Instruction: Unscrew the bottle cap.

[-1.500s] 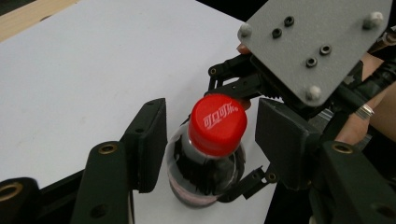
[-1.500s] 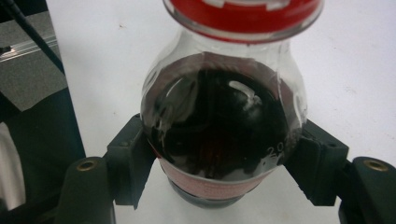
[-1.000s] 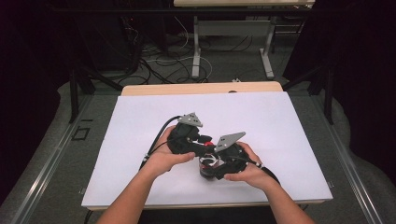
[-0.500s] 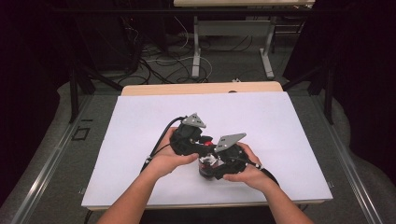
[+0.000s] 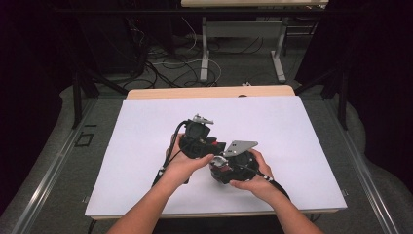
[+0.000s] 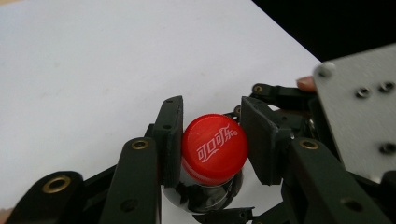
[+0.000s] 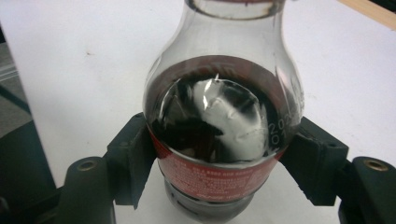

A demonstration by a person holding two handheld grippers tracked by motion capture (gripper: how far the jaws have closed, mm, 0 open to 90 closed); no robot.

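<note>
A small cola bottle (image 7: pixel 222 116) with dark drink, a red label and a red cap (image 6: pixel 215 148) stands near the front middle of the white table (image 5: pixel 146 146). My right gripper (image 7: pixel 223 156) is shut on the bottle's body at the label, one pad pressed on each side. From above and to the left, my left gripper (image 6: pixel 212 116) is shut on the cap, with its pads (image 6: pixel 170 135) against the cap's sides. In the high view both hands meet over the bottle (image 5: pixel 221 165), the left gripper (image 5: pixel 212 151) just left of the right gripper (image 5: pixel 226 170).
Bare white tabletop surrounds the hands, with a strip of wood (image 5: pixel 209 91) along the far edge. Beyond the table lie floor cables (image 5: pixel 160 63) and the legs of another table (image 5: pixel 204 53). Metal rails (image 5: pixel 58 165) run along the floor on both sides.
</note>
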